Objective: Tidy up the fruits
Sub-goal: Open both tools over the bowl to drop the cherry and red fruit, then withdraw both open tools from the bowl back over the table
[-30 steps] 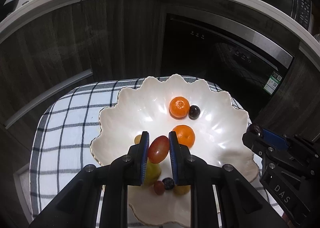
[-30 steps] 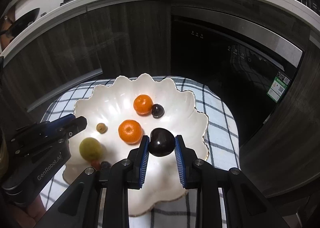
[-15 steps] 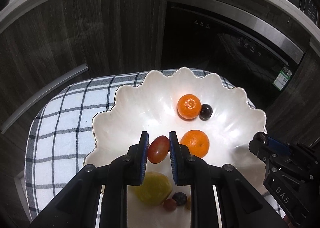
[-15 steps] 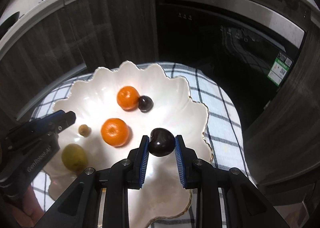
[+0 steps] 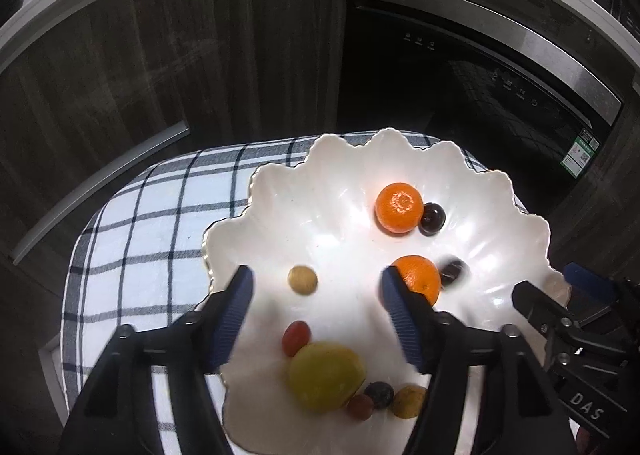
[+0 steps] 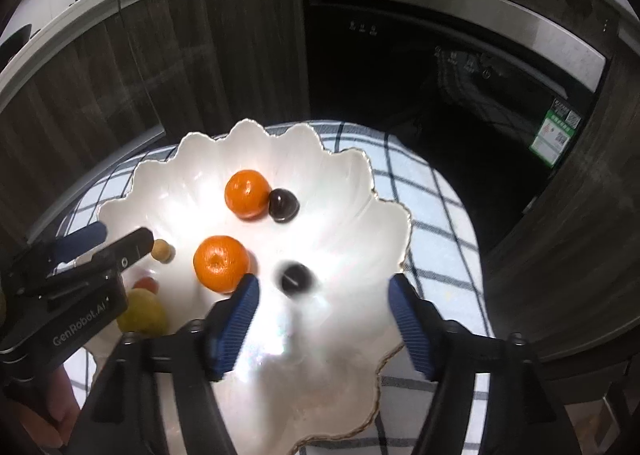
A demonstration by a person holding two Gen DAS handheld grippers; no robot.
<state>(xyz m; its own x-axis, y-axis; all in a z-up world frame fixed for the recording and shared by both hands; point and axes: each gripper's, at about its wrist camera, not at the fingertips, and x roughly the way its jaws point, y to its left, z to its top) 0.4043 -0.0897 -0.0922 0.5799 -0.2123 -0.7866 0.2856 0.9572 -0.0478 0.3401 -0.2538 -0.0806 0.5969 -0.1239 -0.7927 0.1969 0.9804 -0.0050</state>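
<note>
While left gripper (image 5: pixel 314 287) jaws are opening, gripping nothing, small red oval grape (image 5: pixel 296 338) is lying just below pads in scalloped white ceramic bowl (image 5: pixel 280 191). Right gripper (image 6: pixel 322 291) jaws opening too, blurred dark round plum (image 6: pixel 295 277) sitting loose between them, orange mandarin (image 6: pixel 221 263) beside left pad.

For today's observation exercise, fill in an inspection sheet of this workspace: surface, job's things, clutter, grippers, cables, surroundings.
Surface: blue-and-white checked cloth under the dish.
Job's things: white scalloped ceramic dish holding two oranges, a yellow-green fruit, a red grape, dark cherries, small tan fruits.
Clutter: nothing seen.
Grippers: left gripper and right gripper both opening, nothing between the pads; one blurred dark cherry lies loose.
Cables: nothing seen.
Surroundings: dark wood cabinets, black built-in appliance.
</note>
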